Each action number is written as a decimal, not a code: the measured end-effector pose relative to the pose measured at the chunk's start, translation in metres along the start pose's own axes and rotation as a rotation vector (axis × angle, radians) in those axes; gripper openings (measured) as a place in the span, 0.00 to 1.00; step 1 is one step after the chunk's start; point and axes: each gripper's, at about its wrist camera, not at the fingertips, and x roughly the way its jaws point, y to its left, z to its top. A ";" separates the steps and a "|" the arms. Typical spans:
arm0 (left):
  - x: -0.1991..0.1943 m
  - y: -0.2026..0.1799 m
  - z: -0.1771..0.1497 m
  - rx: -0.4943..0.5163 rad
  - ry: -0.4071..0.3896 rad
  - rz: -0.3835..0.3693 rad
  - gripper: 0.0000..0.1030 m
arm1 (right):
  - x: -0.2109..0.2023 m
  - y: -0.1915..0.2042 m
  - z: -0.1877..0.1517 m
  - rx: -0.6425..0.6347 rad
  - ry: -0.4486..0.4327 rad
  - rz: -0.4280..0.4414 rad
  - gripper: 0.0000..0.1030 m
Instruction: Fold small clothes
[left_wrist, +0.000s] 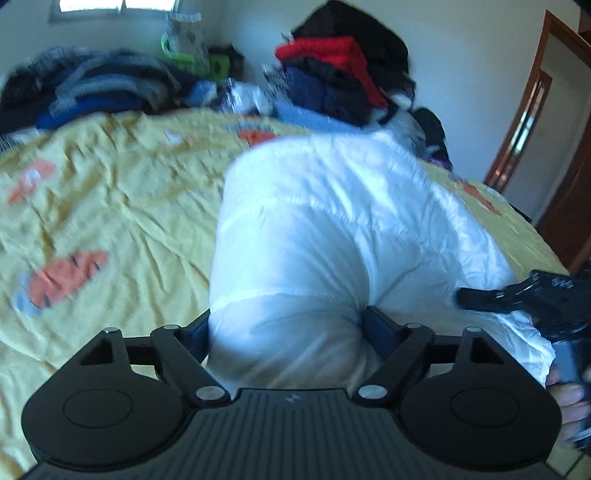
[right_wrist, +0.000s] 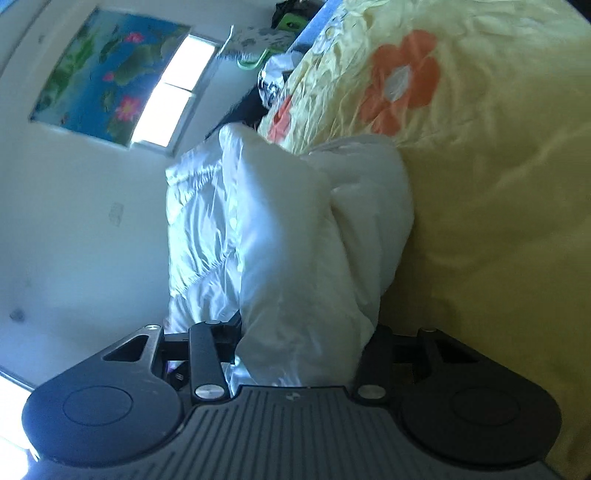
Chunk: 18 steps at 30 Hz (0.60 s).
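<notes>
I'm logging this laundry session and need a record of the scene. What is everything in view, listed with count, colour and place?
white garment: one, white, puffy and bunched on the bed, its near end between both grippers' fingers
bedspread: one, yellow with orange flowers, covering the bed
stack of clothes: one, red, navy and black, at the far side of the bed
pile of clothes: one, blue and grey, far left on the bed
basket: one, green, by the far wall
picture: one, blue with pink flowers, on the wall beside the window
window: one, bright
door: one, brown wood, right
left gripper: black, closed on the garment
right gripper: black, closed on the garment
hand: one, holding the right gripper
</notes>
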 end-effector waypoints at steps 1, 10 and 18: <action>-0.012 0.000 0.001 0.014 -0.039 0.019 0.80 | -0.011 0.004 0.002 0.015 -0.019 -0.004 0.56; -0.080 -0.073 -0.045 0.413 -0.324 0.141 0.81 | -0.077 0.112 -0.051 -0.360 -0.305 -0.013 0.58; -0.038 -0.095 -0.085 0.514 -0.216 0.181 0.81 | 0.001 0.122 -0.097 -0.580 -0.170 -0.321 0.66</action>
